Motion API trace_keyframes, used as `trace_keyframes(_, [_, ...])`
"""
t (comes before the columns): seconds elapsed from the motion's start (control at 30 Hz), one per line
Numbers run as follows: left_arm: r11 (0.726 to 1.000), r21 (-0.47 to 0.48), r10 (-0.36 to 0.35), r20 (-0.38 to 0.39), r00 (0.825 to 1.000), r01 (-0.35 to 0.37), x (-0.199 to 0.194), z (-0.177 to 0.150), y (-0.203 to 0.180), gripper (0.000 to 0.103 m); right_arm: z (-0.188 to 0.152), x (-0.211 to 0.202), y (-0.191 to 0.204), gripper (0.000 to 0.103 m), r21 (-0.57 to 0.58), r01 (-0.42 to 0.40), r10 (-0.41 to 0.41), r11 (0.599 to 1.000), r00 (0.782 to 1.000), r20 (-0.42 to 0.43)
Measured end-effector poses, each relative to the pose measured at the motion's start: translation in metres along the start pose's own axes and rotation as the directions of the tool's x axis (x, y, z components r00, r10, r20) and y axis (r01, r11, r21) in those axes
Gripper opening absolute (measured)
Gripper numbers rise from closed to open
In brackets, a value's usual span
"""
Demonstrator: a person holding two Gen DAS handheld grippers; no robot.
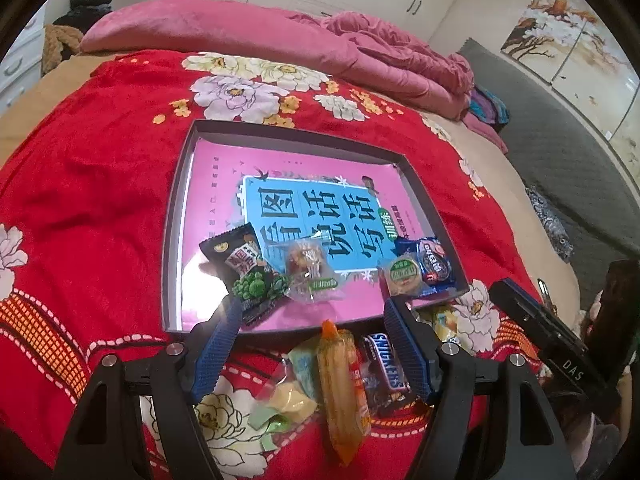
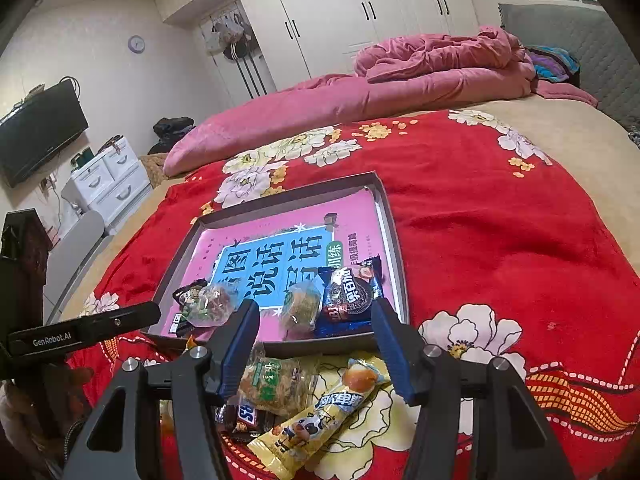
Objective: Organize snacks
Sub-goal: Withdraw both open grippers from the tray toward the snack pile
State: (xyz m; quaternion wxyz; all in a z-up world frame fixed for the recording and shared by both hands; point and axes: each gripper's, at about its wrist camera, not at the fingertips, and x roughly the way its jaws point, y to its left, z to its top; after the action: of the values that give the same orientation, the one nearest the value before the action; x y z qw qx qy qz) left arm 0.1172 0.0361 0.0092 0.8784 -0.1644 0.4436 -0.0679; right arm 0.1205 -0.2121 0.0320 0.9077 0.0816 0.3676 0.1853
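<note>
I read this as the middle of the sorting: four packets already lie in the shallow grey cardboard tray [image 1: 182, 208], which sits on the red flowered blanket [image 1: 100, 184] and is lined with a pink book cover. Along its near edge are a black pea-snack packet with green print [image 1: 244, 276], a clear-wrapped pastry [image 1: 310, 276], a round green-labelled cake in clear wrap [image 1: 402, 278] and a blue Oreo-style biscuit packet [image 1: 434, 266].

The rest waits in a loose heap just in front of the tray, on the blanket — a brown Snickers bar [image 1: 390, 372], an orange-yellow sausage stick [image 1: 340, 384], pale wrapped sweets [image 1: 290, 398], a clear-wrapped flaky cake with a green label [image 2: 272, 384] and a yellow cartoon-cow packet [image 2: 316, 420].

My left gripper [image 1: 316, 312] hangs spread wide over the heap with nothing between its blue pads. My right gripper [image 2: 316, 314] is also spread, gripping nothing, with the flaky cake below it. Next I judge I must lower one claw onto a single packet; the heap overlaps, so I risk pinching two.

Readable writing: "SNICKERS" on the bar, large black Chinese characters on the blue panel of the book cover, "DAS" and "GenRobot.AI" on the grippers' black housings.
</note>
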Motion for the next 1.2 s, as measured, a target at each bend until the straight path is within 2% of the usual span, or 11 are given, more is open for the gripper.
trace_keyframes(0.47, [1.000,-0.003,0.010,-0.034,0.999,-0.010,0.002,-0.008,-0.002,0.075,-0.009,-0.014,-0.004,0.059,0.008,0.018,-0.018,1.000,0.999,-0.036])
trace_keyframes(0.93, [1.000,-0.010,0.027,-0.078,0.997,-0.028,0.006,-0.021,0.007,0.075,-0.027,0.001,-0.007,0.062,0.051,0.054,-0.046,0.997,0.988,-0.146])
trace_keyframes(1.2, [1.000,0.022,0.020,-0.089,0.996,-0.018,0.007,-0.026,-0.003,0.075,-0.039,0.004,0.000,0.062,0.047,0.057,-0.047,0.997,0.981,-0.188])
